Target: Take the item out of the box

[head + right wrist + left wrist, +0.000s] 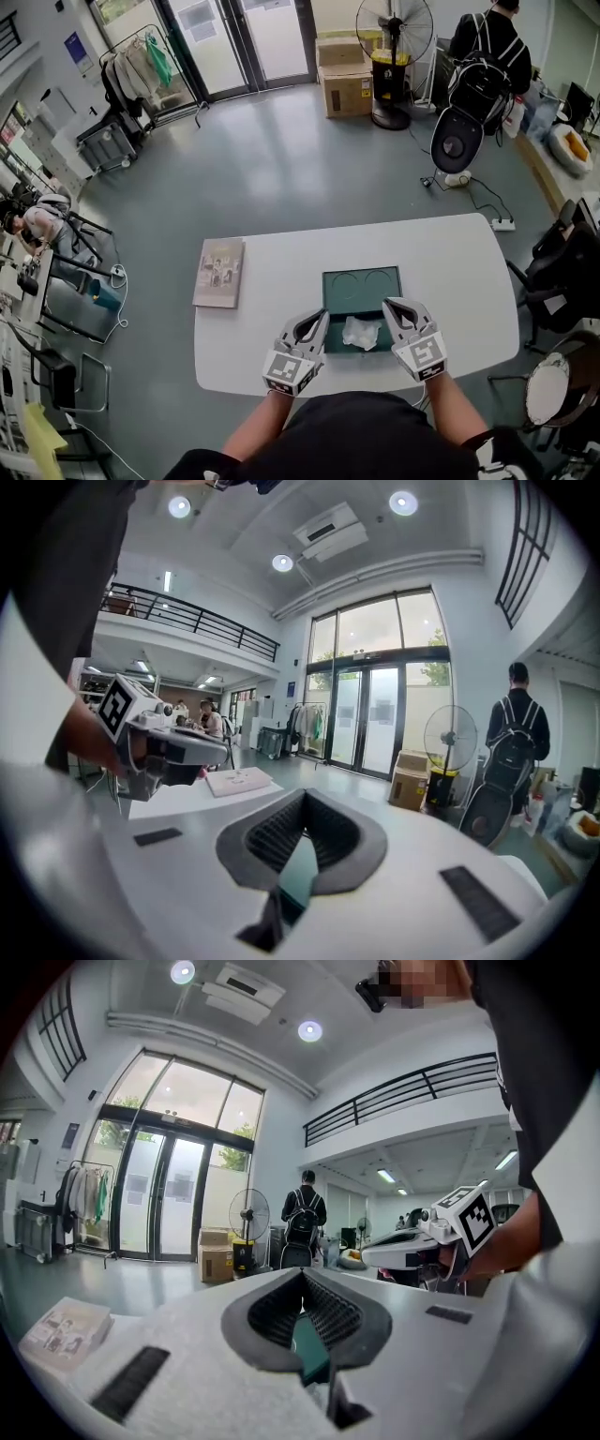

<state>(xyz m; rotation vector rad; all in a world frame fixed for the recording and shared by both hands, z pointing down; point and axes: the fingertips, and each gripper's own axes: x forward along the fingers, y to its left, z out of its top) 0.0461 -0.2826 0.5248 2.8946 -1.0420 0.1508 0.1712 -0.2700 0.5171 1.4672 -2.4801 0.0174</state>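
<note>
In the head view, the left gripper and right gripper hover level and side by side over the near end of an open dark green box on a white table. The box holds the item, a crumpled, pale, translucent wrapper lying between the two grippers' tips. The left gripper view shows the left gripper's jaws pressed together on nothing, with green box visible beneath. The right gripper view shows the right gripper likewise closed and empty above the box.
</note>
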